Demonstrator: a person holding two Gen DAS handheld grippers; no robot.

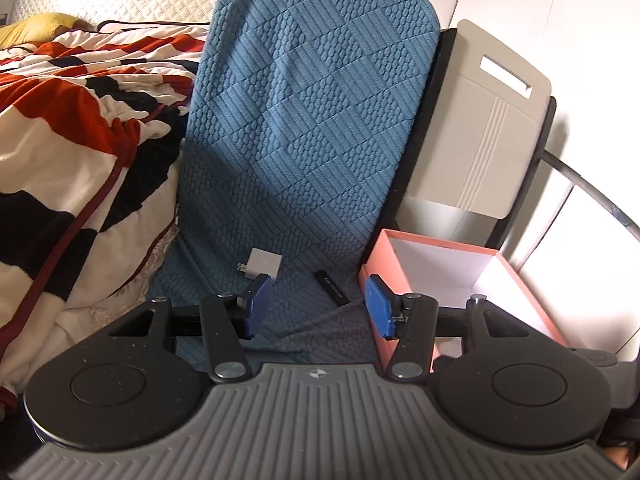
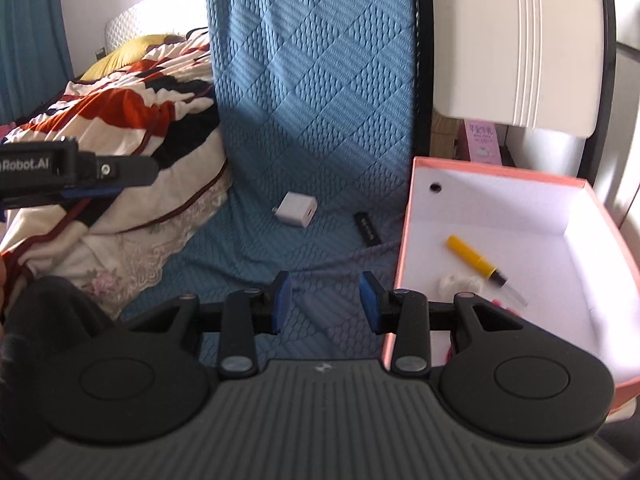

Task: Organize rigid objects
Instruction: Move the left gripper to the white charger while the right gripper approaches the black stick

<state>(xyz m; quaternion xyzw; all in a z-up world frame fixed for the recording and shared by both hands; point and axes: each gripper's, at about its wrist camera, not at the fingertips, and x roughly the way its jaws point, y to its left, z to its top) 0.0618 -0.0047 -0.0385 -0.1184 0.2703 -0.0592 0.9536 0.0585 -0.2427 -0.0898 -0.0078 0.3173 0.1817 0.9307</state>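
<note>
Collecting loose items into pink box [image 2: 496,184] | both grippers' fingers spread, empty | next: right gripper [image 2: 325,300] pinches white charger [image 2: 298,210], then black stick [image 2: 366,229].

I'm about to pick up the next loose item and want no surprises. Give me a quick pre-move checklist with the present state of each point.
1. Left tongs open and empty: ok.
2. Right tongs open and empty: ok.
3. White charger loose on the blue mat, nothing on top: ok.
4. Black stick loose on the mat, apart from the charger: ok.
5. Pink box open with bare floor left beside the yellow pen: ok.
6. Which item is lighter or easier to grip: cannot tell.
</note>
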